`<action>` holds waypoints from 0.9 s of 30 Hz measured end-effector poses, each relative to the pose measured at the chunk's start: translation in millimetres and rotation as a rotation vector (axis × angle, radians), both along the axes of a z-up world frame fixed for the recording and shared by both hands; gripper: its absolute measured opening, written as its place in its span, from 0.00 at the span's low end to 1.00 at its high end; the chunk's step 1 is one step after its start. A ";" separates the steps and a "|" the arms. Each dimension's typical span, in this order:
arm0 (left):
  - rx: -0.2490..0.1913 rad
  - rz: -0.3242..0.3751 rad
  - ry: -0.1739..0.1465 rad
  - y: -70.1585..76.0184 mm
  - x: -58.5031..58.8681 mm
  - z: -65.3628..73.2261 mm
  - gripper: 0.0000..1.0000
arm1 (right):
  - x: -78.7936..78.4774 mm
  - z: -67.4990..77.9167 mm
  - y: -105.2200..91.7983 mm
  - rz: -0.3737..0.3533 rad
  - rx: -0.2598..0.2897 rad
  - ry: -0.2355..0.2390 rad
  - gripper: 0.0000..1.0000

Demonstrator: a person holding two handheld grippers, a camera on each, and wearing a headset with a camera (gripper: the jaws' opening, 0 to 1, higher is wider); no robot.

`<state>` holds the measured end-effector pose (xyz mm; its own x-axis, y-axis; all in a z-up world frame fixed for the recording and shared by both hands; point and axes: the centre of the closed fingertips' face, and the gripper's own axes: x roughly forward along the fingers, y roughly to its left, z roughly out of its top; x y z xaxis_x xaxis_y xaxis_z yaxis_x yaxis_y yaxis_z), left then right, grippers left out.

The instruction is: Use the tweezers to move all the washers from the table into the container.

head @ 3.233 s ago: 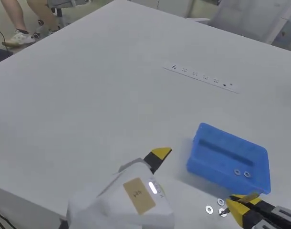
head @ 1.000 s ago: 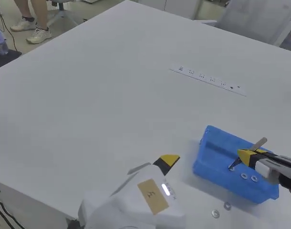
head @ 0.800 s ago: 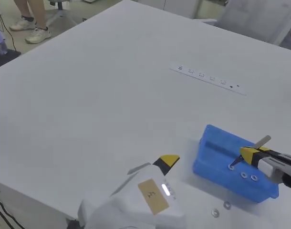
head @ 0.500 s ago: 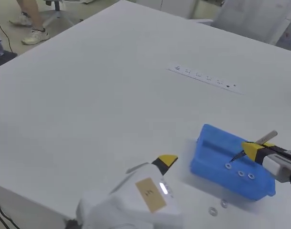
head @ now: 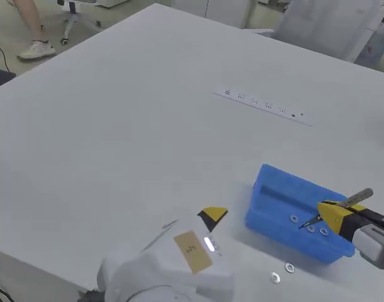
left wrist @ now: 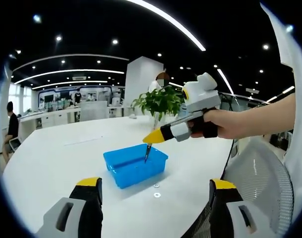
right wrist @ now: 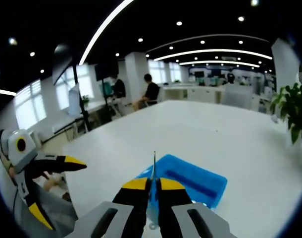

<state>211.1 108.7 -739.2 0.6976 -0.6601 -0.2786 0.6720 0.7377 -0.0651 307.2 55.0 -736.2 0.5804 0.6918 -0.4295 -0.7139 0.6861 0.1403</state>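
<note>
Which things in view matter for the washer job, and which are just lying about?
Job: tweezers in the right gripper; blue container with three washers inside; two washers on the table.
Lying about: socket strip set into the table; potted plant.

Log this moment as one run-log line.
right gripper shut on tweezers, tip over blue container | three washers inside | two washers on table | left gripper open, holding nothing
</note>
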 end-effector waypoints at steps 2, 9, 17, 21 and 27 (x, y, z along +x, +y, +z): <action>0.001 0.000 -0.001 0.0 0.0 0.2 0.91 | -4.5 -3.6 -0.1 -0.002 0.002 0.009 0.03; 0.017 -0.005 0.006 0.3 -0.8 -2.4 0.89 | -13.2 -32.3 -3.8 -0.022 0.003 0.089 0.03; 0.024 -0.008 0.014 0.1 -1.3 -4.7 0.89 | -13.4 -54.9 -9.2 -0.050 -0.002 0.143 0.03; 0.023 -0.008 0.015 0.2 -1.4 -5.2 0.89 | -14.5 -62.4 -12.3 -0.055 -0.019 0.154 0.03; 0.034 -0.013 0.020 -0.2 -2.0 -7.3 0.88 | -13.6 -65.4 -13.6 -0.054 -0.016 0.157 0.04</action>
